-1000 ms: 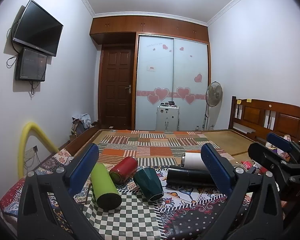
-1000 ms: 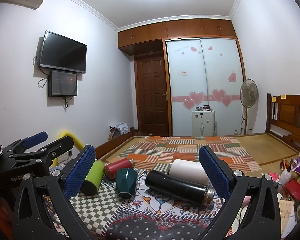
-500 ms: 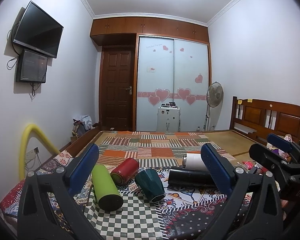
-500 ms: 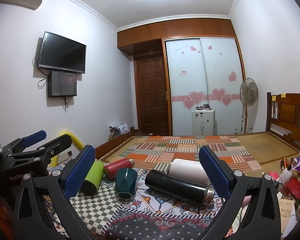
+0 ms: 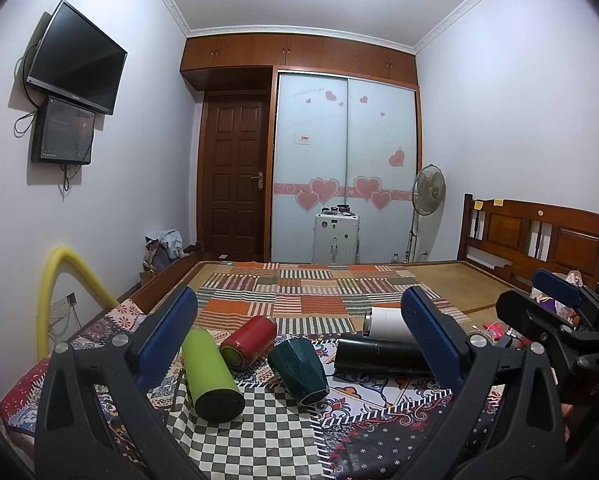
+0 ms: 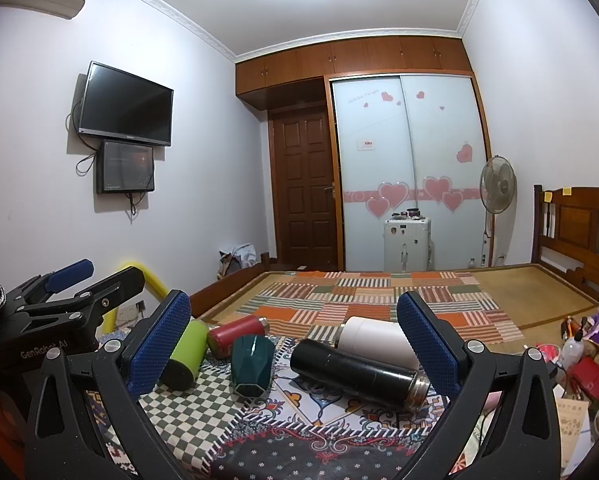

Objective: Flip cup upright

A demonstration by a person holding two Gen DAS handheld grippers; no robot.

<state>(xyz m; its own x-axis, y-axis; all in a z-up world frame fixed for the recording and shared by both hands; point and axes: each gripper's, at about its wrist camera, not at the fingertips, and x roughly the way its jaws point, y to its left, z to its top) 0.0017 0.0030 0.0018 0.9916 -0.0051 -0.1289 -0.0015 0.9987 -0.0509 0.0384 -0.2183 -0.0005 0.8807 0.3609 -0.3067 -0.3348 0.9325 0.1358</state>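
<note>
Both the left tongs (image 5: 299, 344) and right tongs (image 6: 293, 344) are held wide open and empty. Ahead between them, the faceted green cup (image 5: 299, 370) lies toppled on the bed (image 6: 379, 292); judged rigid, glazed-slippery and breakable, it is best gripped across its body.

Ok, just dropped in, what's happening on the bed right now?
Nothing is held. Both tools, left and right, hover open above the patterned bedspread. Five containers lie on their sides: a green bottle, a red bottle, a dark teal cup, a black flask and a white bottle. None is upright.
</note>
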